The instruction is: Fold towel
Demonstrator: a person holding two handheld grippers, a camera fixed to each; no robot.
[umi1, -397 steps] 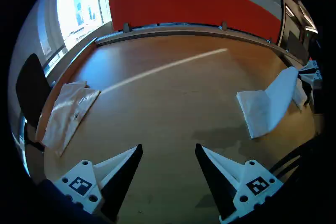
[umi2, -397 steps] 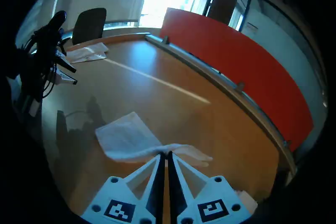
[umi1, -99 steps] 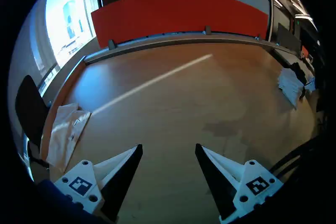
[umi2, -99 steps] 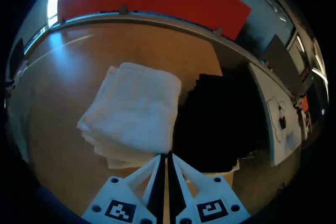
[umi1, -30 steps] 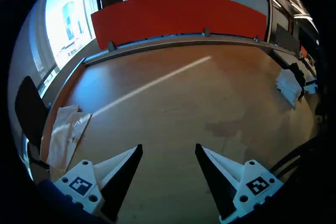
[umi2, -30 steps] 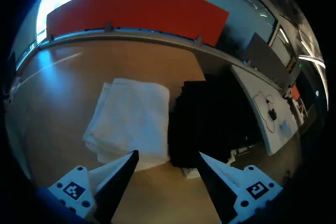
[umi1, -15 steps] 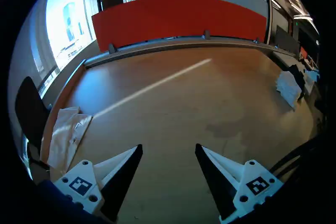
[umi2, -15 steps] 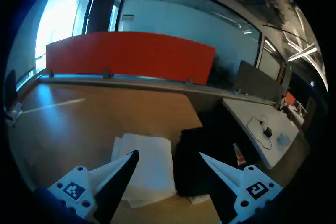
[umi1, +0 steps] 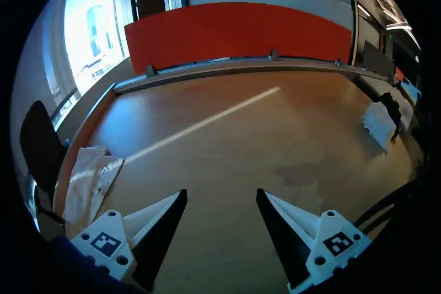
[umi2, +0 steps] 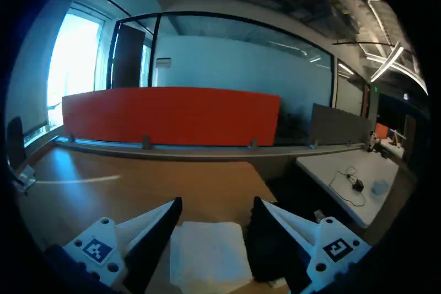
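A folded white towel [umi2: 206,252] lies on the wooden table [umi2: 138,189], low between the fingers of my right gripper [umi2: 215,211], which stands open above it without touching it. In the left gripper view the same folded towel [umi1: 379,124] sits at the table's far right edge. My left gripper [umi1: 220,200] is open over bare wood [umi1: 220,145], holding nothing. A second, unfolded pale towel [umi1: 88,181] lies at the table's left edge.
A red divider panel [umi1: 237,29] runs along the table's far side. A black chair [umi1: 38,150] stands at the left by the window. A black object [umi2: 270,255] sits right of the folded towel. A white desk [umi2: 353,175] with cables stands to the right.
My right gripper opened off the folded towel, then rose and tilted up, so the towel dropped low in its view. The left gripper barely moved.
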